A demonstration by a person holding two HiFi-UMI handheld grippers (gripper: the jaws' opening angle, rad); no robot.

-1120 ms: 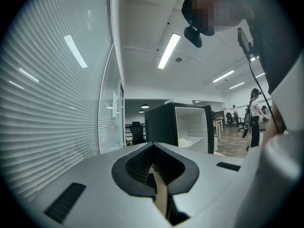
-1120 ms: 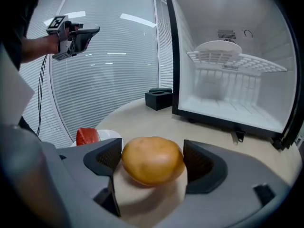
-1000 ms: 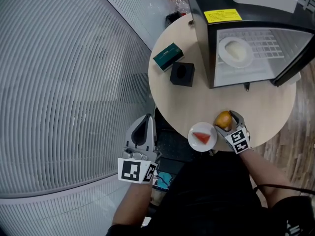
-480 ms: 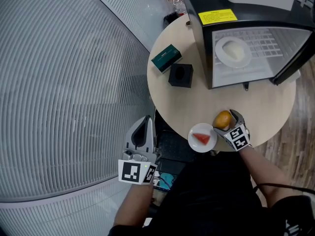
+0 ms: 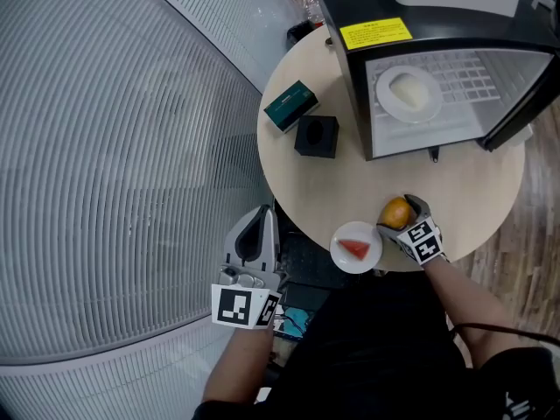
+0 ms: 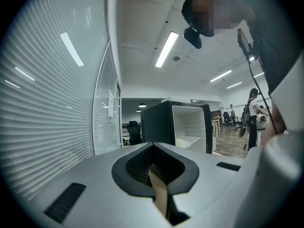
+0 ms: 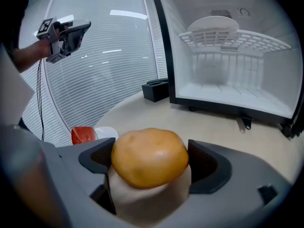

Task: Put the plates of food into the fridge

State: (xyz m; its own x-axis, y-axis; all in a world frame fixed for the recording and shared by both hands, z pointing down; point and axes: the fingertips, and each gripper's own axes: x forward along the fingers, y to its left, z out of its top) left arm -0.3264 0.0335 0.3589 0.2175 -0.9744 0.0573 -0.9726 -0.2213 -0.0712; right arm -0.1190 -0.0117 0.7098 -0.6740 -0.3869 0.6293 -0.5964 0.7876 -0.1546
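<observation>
An orange-brown round bun (image 7: 149, 156) on a small white dish (image 7: 147, 198) sits between the jaws of my right gripper (image 7: 149, 163), at the round table's near edge (image 5: 477, 234). The jaws have just been opening and stand wide beside the dish without pressing on it. In the head view the bun (image 5: 396, 212) shows at the right gripper (image 5: 402, 214). A white plate with a red slice (image 5: 356, 247) lies just left of it. The black fridge (image 5: 385, 31) stands open, with a white plate (image 5: 404, 92) on its shelf. My left gripper (image 5: 251, 234) is shut, off the table to the left.
A green box (image 5: 290, 105) and a black cube-shaped box (image 5: 317, 136) lie on the table left of the fridge. The fridge door (image 5: 518, 103) swings out to the right. A curved blind-covered glass wall (image 5: 105, 164) fills the left side. A bottle (image 5: 312, 3) stands behind the table.
The head view has drifted slightly, so the table and fridge sit a little further left. Both grippers and both plates keep their places.
</observation>
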